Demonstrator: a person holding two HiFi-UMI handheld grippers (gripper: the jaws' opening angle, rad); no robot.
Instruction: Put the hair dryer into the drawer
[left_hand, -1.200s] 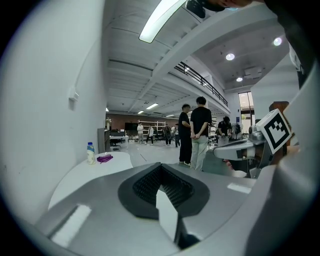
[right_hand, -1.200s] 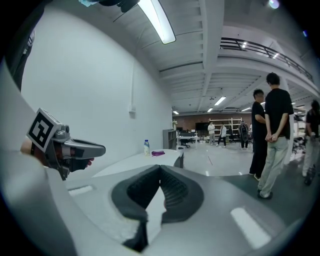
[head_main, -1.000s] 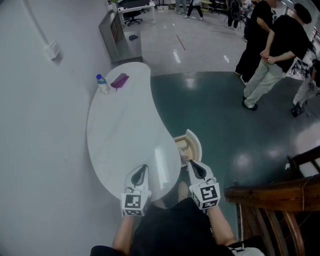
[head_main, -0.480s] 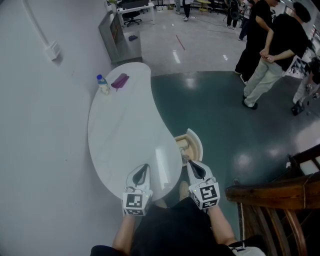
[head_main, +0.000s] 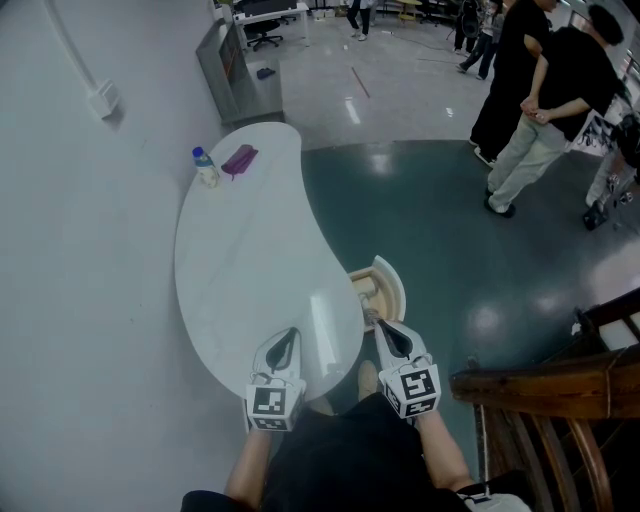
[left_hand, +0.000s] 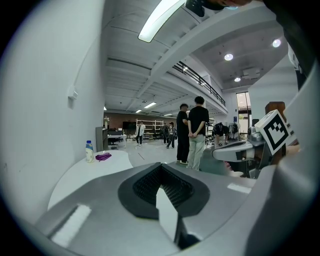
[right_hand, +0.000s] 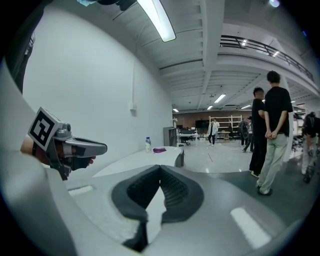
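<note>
Right at the counter's near end, the left tool (head_main: 287, 338) hangs over the white top with its jaws pressed together on nothing. The right tool (head_main: 386, 330) is likewise closed and empty, just off the right edge of the counter (head_main: 240, 260). Its tip sits just beside the drawer (head_main: 392, 283), which stands pulled open from that edge. A pale rounded item (head_main: 365, 293) lies inside, too small to tell whether it is the hair dryer. At the far end, by the left edge, a bottle (head_main: 205, 169) stands just beside a flat purple thing (head_main: 239, 161).
</note>
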